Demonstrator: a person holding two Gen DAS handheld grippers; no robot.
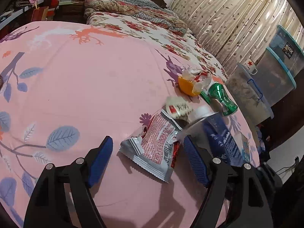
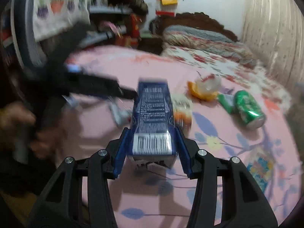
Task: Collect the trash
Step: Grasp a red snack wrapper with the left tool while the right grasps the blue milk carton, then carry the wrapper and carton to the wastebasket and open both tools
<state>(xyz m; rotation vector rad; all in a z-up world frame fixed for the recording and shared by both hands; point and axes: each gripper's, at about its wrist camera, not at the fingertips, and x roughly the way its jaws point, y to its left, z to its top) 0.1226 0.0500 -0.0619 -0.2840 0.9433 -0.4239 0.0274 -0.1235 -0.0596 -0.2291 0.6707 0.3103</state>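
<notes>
Left wrist view puts your left gripper [image 1: 148, 152] just above the pink bedspread [image 1: 85, 87] with its jaws standing wide and nothing pressed between the blue pads; the silver-and-red snack wrapper [image 1: 157, 142] lies flat on the bed between them, nearer the right-hand pad. That wrapper looks light, thin and crinkly, likely slick foil, so a pinch on the raised, folded edge should hold better than trying to scrape up a flat face. Beyond it sit a small crumpled white packet [image 1: 178, 108], a piece of orange peel [image 1: 187, 87] with crumpled wrapping on top, and a dented green can [image 1: 222, 98] lying on its side near the bed's edge; the can should be stiff but light and prone to roll, so take it across its body. Your right gripper [image 2: 150, 148] is closed on a dark blue carton [image 2: 152, 114], pads against its two narrow sides near the barcode end, the box pointing away over the bed; it seems rigid enough to keep its shape, though whether it is empty you cannot tell. Only the right wrist view, badly blurred, shows that grip, plus a hand [image 2: 17, 121] at the left working the other tool. Only the left wrist view shows the clear storage boxes [image 1: 275, 72] by the curtain.
</notes>
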